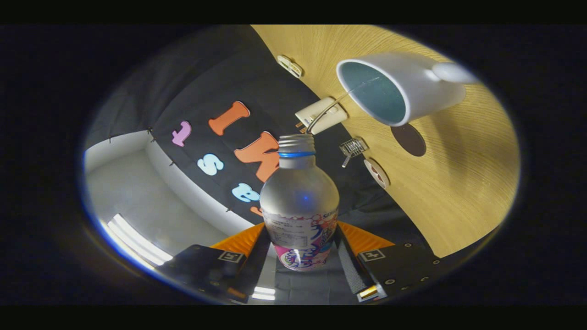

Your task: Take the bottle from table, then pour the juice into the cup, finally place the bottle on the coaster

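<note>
A frosted plastic bottle (300,201) with a blue neck ring, an uncapped mouth and a pink-and-white label is held between my fingers; my gripper (301,247) is shut on its labelled lower half. The whole view is rolled over, so the bottle is tipped. Its mouth points toward a white cup (403,89) with a teal inside, which stands on the wooden table (458,183) beyond the bottle. A thin clear stream arcs from the bottle's mouth to the cup's rim. A dark round coaster (409,140) lies on the table beside the cup.
At the table's back edge, against the booth wall, lie a white charger block (321,114), a small wire clip (353,147), a round white disc (377,173) and a white socket plate (290,66).
</note>
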### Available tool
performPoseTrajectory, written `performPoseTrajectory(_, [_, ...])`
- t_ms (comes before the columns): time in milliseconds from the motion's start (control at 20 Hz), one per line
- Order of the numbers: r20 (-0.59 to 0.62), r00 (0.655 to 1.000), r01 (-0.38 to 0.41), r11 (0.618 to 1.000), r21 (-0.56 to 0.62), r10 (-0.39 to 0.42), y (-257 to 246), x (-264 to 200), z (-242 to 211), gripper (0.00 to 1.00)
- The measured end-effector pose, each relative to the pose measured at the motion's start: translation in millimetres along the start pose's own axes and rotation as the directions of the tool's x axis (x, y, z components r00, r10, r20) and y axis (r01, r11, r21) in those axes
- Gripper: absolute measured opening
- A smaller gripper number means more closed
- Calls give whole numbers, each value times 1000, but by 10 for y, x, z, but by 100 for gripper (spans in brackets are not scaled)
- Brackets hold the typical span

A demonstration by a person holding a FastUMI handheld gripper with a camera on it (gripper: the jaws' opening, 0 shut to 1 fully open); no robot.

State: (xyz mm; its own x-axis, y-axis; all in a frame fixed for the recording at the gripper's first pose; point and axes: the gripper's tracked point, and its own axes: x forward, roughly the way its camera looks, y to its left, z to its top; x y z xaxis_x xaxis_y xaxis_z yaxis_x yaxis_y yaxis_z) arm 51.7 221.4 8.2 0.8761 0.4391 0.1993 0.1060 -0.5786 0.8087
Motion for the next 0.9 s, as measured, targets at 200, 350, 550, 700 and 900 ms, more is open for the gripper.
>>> performPoseTrajectory(200, [3,1000,1,1000,5,-1,1,4,13,76])
performPoseTrajectory(350, [-8,1000,-1,1000,29,1,0,7,-35,76])
performPoseTrajectory(550, [-13,1000,13,999,47,-12,-55,38,-48,76])
performPoseTrajectory(700, [-19,1000,20,998,60,-19,-72,15,-73,76])
performPoseTrajectory(900, [-26,999,24,996,81,-22,-65,-14,-111,76])
